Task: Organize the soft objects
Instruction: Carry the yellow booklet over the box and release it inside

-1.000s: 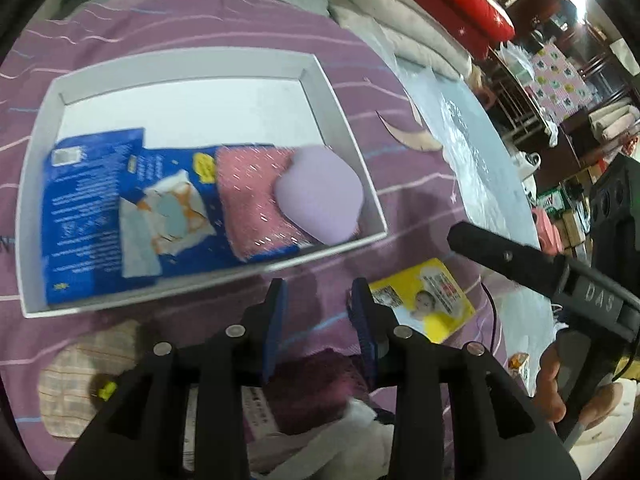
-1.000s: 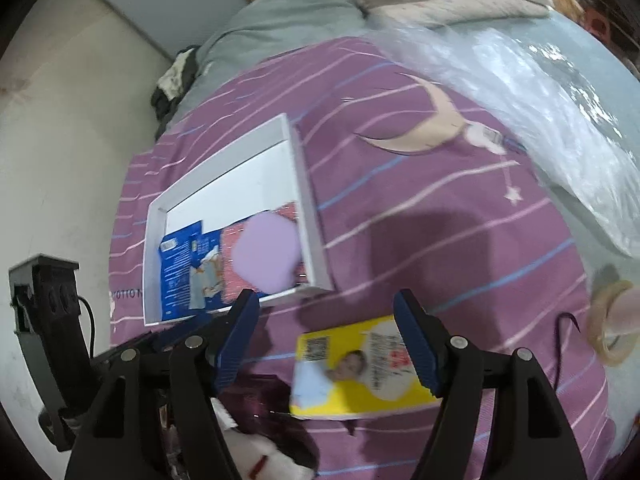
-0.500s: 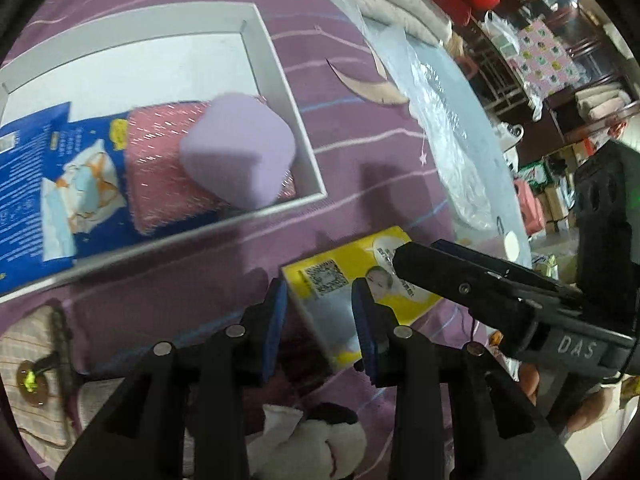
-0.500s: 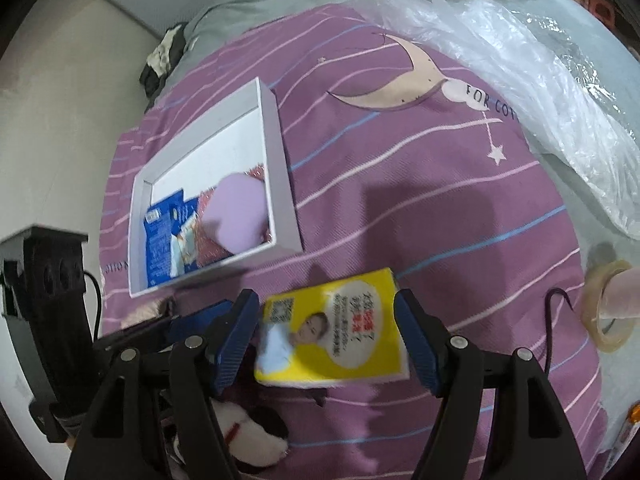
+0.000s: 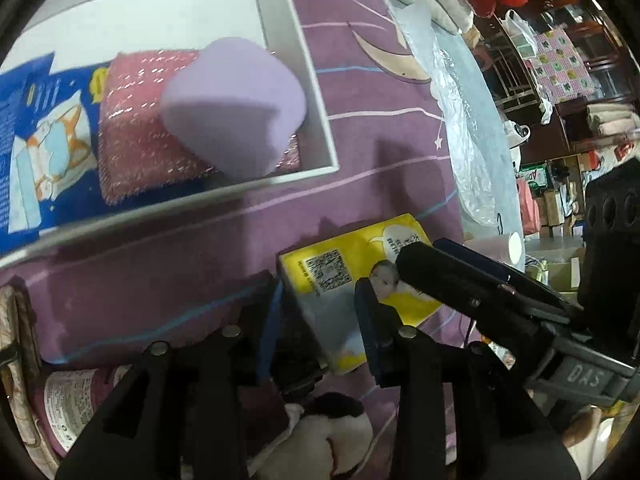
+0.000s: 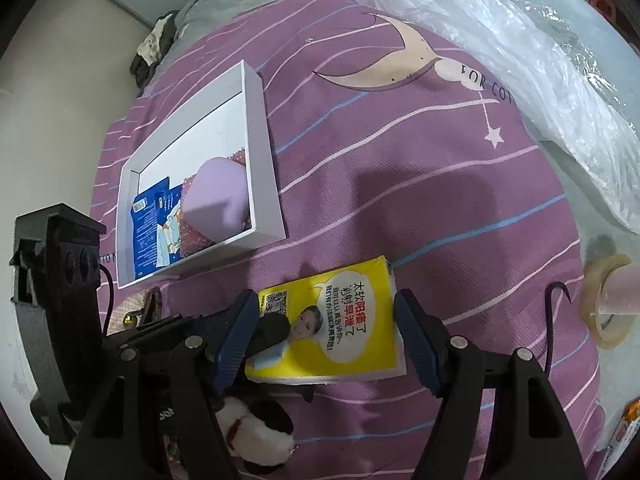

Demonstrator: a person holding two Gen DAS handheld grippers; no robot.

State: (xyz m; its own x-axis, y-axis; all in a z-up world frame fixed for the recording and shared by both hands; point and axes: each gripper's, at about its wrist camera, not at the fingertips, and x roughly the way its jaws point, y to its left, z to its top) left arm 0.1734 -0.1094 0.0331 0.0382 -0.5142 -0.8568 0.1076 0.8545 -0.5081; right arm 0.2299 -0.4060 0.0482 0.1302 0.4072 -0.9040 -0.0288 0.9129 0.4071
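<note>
A yellow tissue pack (image 6: 332, 328) lies on the purple bedspread, also in the left wrist view (image 5: 352, 268). My right gripper (image 6: 326, 340) is open, its blue pads either side of the pack. My left gripper (image 5: 318, 316) is open, its pads at the pack's left end. A white box (image 5: 316, 100) holds a blue pack (image 5: 36, 140), a pink sponge cloth (image 5: 136, 132) and a lilac sponge (image 5: 234, 104); the box shows in the right wrist view (image 6: 264, 168) too.
A black-and-white plush toy (image 6: 256, 432) lies below the grippers. A beige pouch (image 5: 16, 336) and a dark maroon item (image 5: 76, 400) lie at the left. Clear plastic sheeting (image 6: 540, 80) covers the bed at the right. A tape roll (image 6: 608, 308) sits at the right edge.
Both grippers have moved forward and down to the yellow pack. The left gripper swung right, away from the box. The right pads now flank the pack.
</note>
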